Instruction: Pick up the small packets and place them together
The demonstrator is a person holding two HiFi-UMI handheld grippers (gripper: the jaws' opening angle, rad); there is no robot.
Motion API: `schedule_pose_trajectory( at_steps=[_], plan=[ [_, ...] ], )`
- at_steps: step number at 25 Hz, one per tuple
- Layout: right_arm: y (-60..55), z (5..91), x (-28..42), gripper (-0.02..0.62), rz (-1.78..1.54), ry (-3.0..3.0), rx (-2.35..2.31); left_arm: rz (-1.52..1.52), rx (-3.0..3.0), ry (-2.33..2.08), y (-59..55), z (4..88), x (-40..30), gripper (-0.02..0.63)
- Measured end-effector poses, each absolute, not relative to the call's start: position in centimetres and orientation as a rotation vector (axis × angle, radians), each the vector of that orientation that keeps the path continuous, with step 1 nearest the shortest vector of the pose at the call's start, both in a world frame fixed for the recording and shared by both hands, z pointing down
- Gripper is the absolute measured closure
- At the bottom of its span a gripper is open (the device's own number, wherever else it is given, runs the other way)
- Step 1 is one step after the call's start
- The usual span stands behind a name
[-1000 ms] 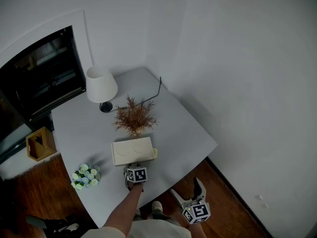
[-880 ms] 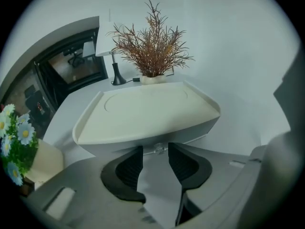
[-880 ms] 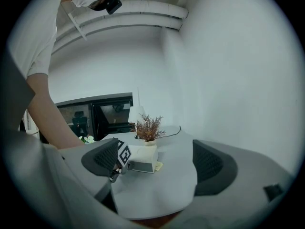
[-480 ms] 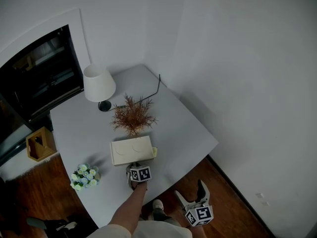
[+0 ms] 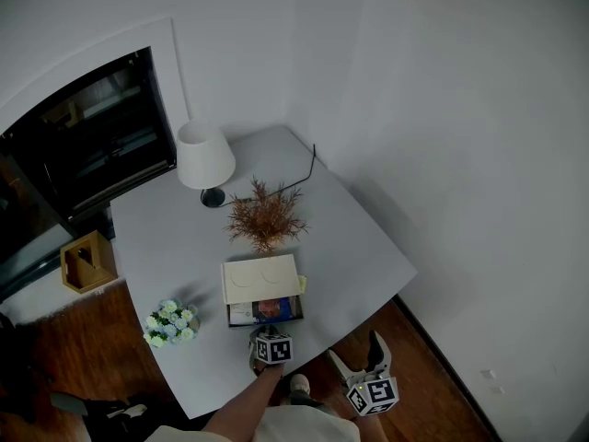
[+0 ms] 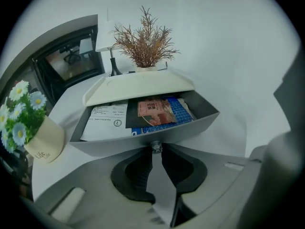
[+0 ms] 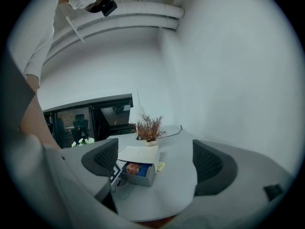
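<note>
While the right gripper [image 5: 357, 355] hangs off the near edge of the table [image 5: 368, 256] with its jaws spread wide and nothing between them, the left gripper [image 6: 155, 150] reaches down to the front of a grey drawer [image 6: 100, 147]. Its jaws have just been closing and are now pressed together on the small metal knob [image 6: 155, 147] in the middle of the drawer's front wall. The drawer stands pulled out from under a cream box [image 6: 138, 86], and the small packets lie inside it: a reddish packet [image 6: 155, 111] rests on top of a blue packet [image 6: 181, 111], and a white printed sheet [image 6: 107, 120] lies flat just beside them on the left. In the head view, a small pale yellow thing [image 5: 301, 284] lies on the table, touching the right side of the cream box; I cannot tell what it is. To the left of the drawer, near the table edge, is a pot of white and blue flowers [image 6: 28, 123]. Behind the box stands a dry brown plant [image 5: 266, 217], and further back a lamp [image 5: 205, 157] with a white shade. A thin black cable [image 5: 299, 178] runs along the far corner of the table to the wall.
</note>
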State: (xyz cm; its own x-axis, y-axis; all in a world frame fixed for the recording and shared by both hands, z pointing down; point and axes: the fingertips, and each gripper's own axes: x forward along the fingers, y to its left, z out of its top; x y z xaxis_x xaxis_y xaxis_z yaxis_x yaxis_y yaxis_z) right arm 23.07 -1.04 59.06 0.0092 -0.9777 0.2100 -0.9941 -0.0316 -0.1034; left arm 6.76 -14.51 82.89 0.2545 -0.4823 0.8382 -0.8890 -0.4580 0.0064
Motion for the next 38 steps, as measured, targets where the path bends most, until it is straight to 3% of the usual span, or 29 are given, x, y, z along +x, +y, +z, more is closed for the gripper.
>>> schedule_pose_trajectory(
  at_steps=[13, 16, 19, 25, 27, 32, 38],
  plan=[
    [-3.5, 59.3, 18.7, 0.112, 0.339, -2.283, 2.026, 0.952, 1.961, -1.098, -9.9, 83.9, 6.6, 0.536],
    [-3.7, 59.1, 18.4, 0.112, 0.333, -2.305, 2.014, 0.906, 1.958, -1.043, -9.6, 83.9, 6.4, 0.517],
    [-4.0, 58.7, 18.5, 0.112, 0.328, -2.322, 2.010, 0.874, 1.992, -0.963, -8.4, 83.1, 6.3, 0.443],
    [-5.2, 57.9, 18.4, 0.112, 0.308, -2.380, 1.996, 0.634, 2.414, -0.926, -9.3, 72.2, 6.7, 0.422],
    [-5.9, 57.1, 18.2, 0.112, 0.312, -2.419, 1.989, 0.513, 2.470, -0.959, -10.5, 68.4, 6.0, 0.349],
    [-7.2, 55.0, 17.1, 0.112, 0.246, -2.509, 1.938, 0.253, 2.621, -1.131, -13.0, 59.3, 2.0, 0.269],
    [-7.6, 51.6, 15.5, 0.112, 0.080, -2.541, 1.925, 0.051, 2.760, -1.445, -13.0, 50.6, -4.8, 0.228]
  ],
)
